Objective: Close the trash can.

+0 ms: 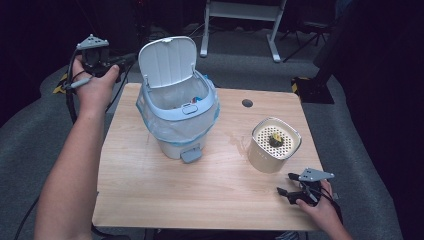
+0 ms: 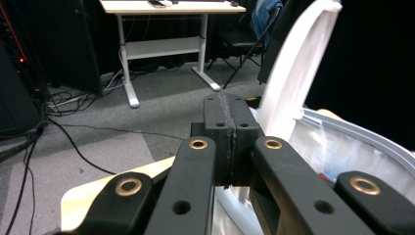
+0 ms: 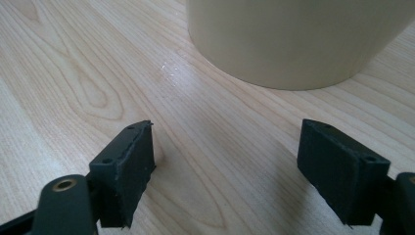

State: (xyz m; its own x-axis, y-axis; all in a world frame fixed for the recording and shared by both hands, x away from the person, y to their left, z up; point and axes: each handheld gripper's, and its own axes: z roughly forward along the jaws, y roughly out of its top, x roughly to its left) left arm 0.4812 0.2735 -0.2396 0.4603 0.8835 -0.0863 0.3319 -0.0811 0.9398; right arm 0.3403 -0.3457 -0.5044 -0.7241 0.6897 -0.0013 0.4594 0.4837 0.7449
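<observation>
Overhead, I see the pedal bin (image 1: 177,112) with its lid up near the counter (image 1: 150,195) far-left corner, my left gripper (image 1: 97,57) just beyond that corner, and a cream container (image 1: 274,145) by the right edge. Left gripper view: jaws pressed together, holding nothing, beside the raised lid (image 2: 298,68). Right gripper view: right gripper (image 3: 244,166) spread wide facing the container; I judge grasping it comes next.

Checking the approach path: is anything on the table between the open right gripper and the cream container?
Nothing visible. Bare table lies between the right gripper, jaws apart, and the cream container.
</observation>
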